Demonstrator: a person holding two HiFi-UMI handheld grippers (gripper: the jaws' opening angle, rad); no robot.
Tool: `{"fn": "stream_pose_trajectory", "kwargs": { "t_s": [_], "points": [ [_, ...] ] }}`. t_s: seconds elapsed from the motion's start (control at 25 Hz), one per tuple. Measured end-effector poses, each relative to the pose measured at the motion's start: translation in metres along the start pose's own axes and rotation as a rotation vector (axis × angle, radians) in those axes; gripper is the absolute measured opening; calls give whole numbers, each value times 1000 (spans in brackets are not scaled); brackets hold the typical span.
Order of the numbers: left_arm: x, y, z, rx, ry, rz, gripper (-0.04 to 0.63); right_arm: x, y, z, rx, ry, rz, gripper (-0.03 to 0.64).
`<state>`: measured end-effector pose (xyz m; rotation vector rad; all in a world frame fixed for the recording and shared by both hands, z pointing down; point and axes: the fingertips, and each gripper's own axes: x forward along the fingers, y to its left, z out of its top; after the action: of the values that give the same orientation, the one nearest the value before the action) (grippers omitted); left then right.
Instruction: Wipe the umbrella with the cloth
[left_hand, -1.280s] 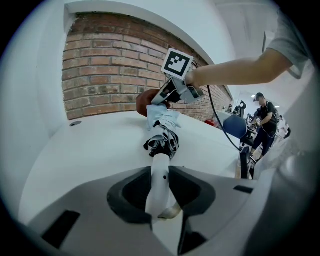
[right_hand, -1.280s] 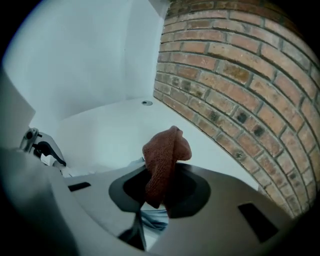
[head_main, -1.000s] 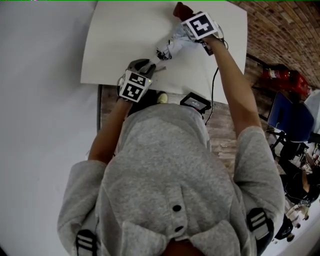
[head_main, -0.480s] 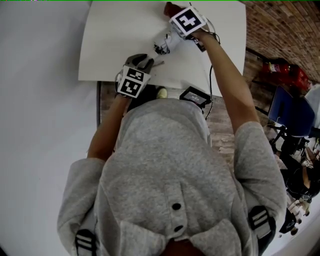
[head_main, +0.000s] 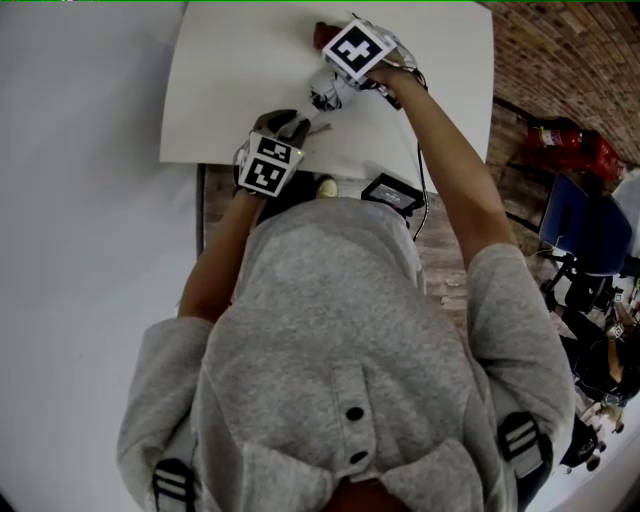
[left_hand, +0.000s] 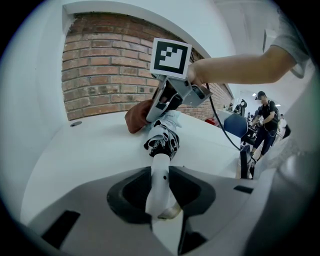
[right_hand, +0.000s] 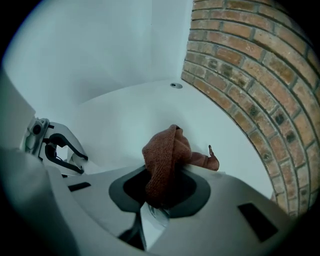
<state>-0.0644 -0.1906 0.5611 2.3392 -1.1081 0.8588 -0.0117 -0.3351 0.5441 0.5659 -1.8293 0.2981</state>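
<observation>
A folded umbrella (head_main: 327, 92) with pale and dark fabric lies on the white table (head_main: 230, 80). Its white handle (left_hand: 161, 182) sits between the jaws of my left gripper (head_main: 292, 128), which is shut on it. The bunched canopy (left_hand: 163, 140) stretches away from that gripper toward the right one. My right gripper (head_main: 335, 68) is shut on a reddish-brown cloth (right_hand: 165, 162), pressed against the umbrella's far end. The cloth (head_main: 326, 32) pokes out past the gripper near the table's far edge. In the left gripper view the cloth (left_hand: 137, 116) lies beside the umbrella under the right gripper (left_hand: 161, 111).
A brick wall (right_hand: 250, 85) runs along the table's far side. A small black device (head_main: 390, 195) with a cable sits at the table's near edge. A blue chair (head_main: 580, 235) and other gear stand on the floor at the right. A person (left_hand: 263, 125) stands in the background.
My right gripper has slid the cloth up and left along the umbrella toward the table's far edge. The left gripper has stayed on the handle.
</observation>
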Motion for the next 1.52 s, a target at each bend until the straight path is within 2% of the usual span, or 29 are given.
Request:
{"fn": "stream_pose_trajectory", "kwargs": {
  "t_s": [0.36,0.6,0.84,1.0,1.52],
  "points": [
    [0,1,0,-2,-6,12,117,8,22,5,-84,29,41,83],
    [-4,-2,-2,-11,-9,15,117,8,43,5,-102,54,92,83],
    [-4,-2,-4,-9,-6,21,117,10,78,16,-46,-4,216,83],
    [-4,-3,-2,-2,-4,22,117,7,85,14,-55,-14,212,83],
    [-1,-1,-2,-20,-2,-4,117,-18,113,4,97,-160,378,83]
  ]
}}
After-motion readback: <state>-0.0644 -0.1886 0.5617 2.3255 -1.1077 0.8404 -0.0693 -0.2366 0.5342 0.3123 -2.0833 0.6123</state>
